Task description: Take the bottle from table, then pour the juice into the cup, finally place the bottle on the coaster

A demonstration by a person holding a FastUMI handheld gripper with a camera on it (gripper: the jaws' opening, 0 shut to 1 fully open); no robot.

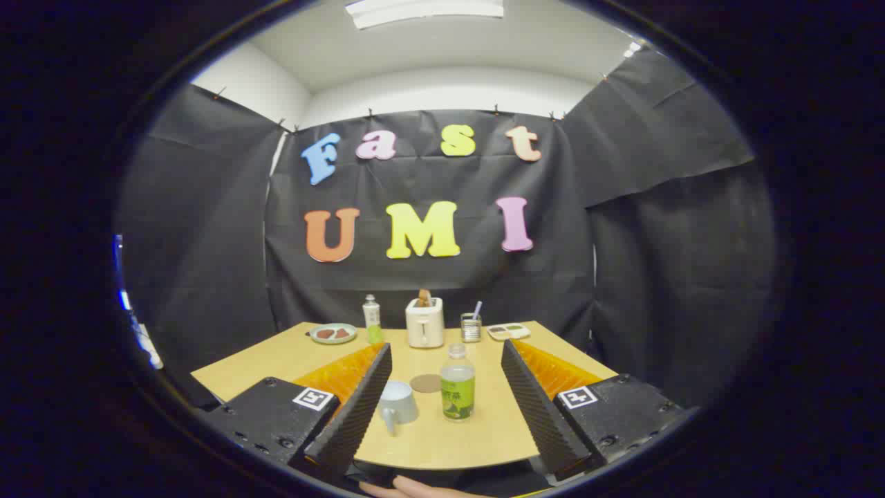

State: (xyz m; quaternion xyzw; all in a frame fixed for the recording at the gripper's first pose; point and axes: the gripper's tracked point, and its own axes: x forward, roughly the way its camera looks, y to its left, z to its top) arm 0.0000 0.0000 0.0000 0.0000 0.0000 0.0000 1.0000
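A clear bottle (pixel 457 382) with a green label and pale juice stands upright on the wooden table (pixel 484 436), ahead of my fingers and between their lines. A light blue cup (pixel 397 404) with its handle toward me sits just left of the bottle, close to the left finger. A round brown coaster (pixel 426 383) lies flat behind the cup, left of the bottle. My gripper (pixel 446 408) is open wide, fingers apart on either side of the bottle and cup, touching neither. Nothing is held.
Along the table's back edge stand a plate with food (pixel 332 333), a small bottle (pixel 372 315), a white toaster (pixel 424 322), a jar with a straw (pixel 471 326) and a flat tray (pixel 508 331). A hand (pixel 415 490) shows below the fingers.
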